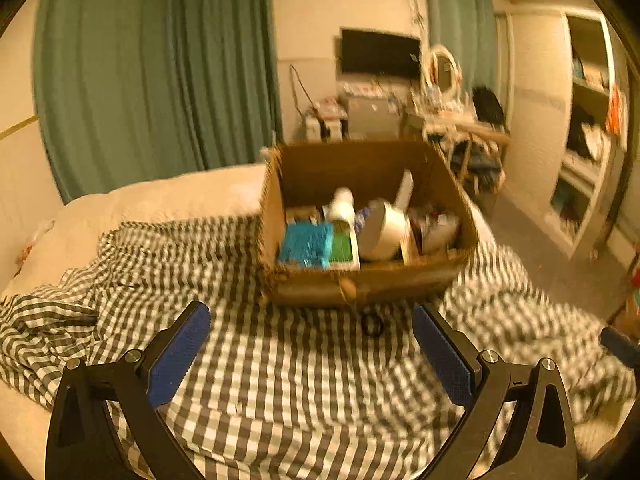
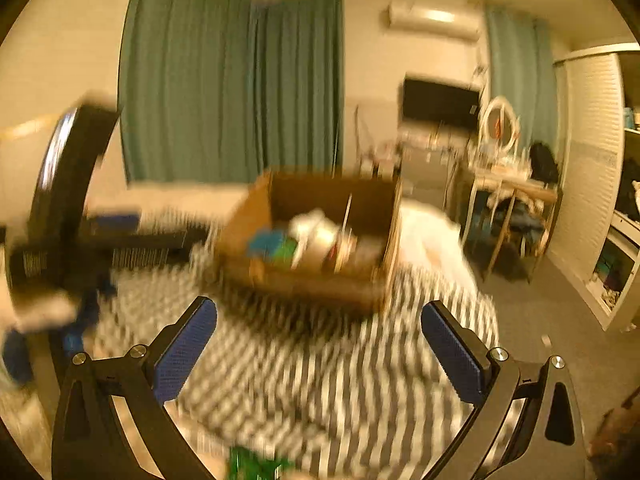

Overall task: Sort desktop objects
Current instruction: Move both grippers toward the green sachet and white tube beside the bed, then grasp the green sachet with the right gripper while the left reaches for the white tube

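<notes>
Over the checked cloth (image 1: pixel 280 380), near a filled cardboard box (image 1: pixel 360 216): both tools empty, reaching in.

Best lined up squarely over one item, such as the blue packet (image 1: pixel 306 244) at near left, before closing. Left gripper (image 1: pixel 312 356) and right gripper (image 2: pixel 320 352) spread wide, holding nothing, touching nothing.

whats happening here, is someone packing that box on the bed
A person holds two grippers, both open and empty, above a checked cloth. The left gripper faces a cardboard box already holding several items. A small black ring lies on the cloth in front of it. The right gripper view is motion-blurred.
</notes>
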`<state>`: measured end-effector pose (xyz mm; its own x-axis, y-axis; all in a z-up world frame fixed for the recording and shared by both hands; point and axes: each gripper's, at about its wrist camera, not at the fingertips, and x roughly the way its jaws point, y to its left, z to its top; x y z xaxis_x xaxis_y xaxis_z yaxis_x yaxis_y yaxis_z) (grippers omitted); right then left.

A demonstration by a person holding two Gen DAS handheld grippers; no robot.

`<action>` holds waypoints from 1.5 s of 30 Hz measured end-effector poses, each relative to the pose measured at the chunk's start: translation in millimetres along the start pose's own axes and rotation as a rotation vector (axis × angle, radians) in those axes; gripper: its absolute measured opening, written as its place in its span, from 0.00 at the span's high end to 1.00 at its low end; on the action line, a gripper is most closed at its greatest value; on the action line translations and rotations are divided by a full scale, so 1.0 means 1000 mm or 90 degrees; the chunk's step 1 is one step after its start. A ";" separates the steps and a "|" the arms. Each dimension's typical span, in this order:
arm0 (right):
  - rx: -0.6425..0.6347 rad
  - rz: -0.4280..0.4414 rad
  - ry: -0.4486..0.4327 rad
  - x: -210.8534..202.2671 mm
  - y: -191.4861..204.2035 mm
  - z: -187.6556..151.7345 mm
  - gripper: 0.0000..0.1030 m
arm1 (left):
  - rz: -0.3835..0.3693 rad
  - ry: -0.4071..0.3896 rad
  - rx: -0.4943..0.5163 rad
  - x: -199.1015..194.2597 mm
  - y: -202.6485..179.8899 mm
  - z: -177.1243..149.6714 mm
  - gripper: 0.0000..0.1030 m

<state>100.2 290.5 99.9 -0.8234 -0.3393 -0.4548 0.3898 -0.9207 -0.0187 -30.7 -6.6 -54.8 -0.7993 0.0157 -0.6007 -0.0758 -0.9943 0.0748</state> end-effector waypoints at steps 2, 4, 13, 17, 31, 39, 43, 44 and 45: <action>-0.013 0.002 0.060 0.009 0.009 -0.024 0.05 | -0.017 0.024 0.030 0.005 -0.008 -0.010 0.00; -0.021 0.003 0.113 0.017 0.018 -0.049 0.12 | -0.017 0.046 0.062 0.010 -0.017 -0.024 0.00; 0.021 0.101 0.283 0.029 0.035 -0.107 0.42 | -0.089 0.178 0.106 -0.001 -0.022 -0.103 0.06; 0.029 0.150 0.343 0.036 0.043 -0.130 0.48 | -0.116 0.222 0.134 -0.003 -0.028 -0.129 0.09; 0.026 0.142 0.443 0.076 0.036 -0.150 0.55 | -0.167 0.350 0.175 0.058 -0.048 -0.168 0.23; 0.019 0.152 0.487 0.103 0.038 -0.158 0.35 | -0.137 0.343 0.223 0.076 -0.063 -0.172 0.42; -0.011 0.154 0.474 0.103 0.046 -0.156 0.46 | -0.145 0.337 0.196 0.073 -0.055 -0.171 0.60; -0.007 0.155 0.473 0.102 0.044 -0.155 0.53 | -0.144 0.332 0.190 0.071 -0.052 -0.169 0.69; 0.002 0.158 0.471 0.101 0.041 -0.154 0.53 | -0.146 0.328 0.185 0.070 -0.051 -0.168 0.72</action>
<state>96.8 248.3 -84.0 -0.2223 -0.3195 -0.9211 0.5249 -0.8354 0.1631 16.9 27.2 -234.4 -0.3591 0.0999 -0.9280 -0.4278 -0.9013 0.0686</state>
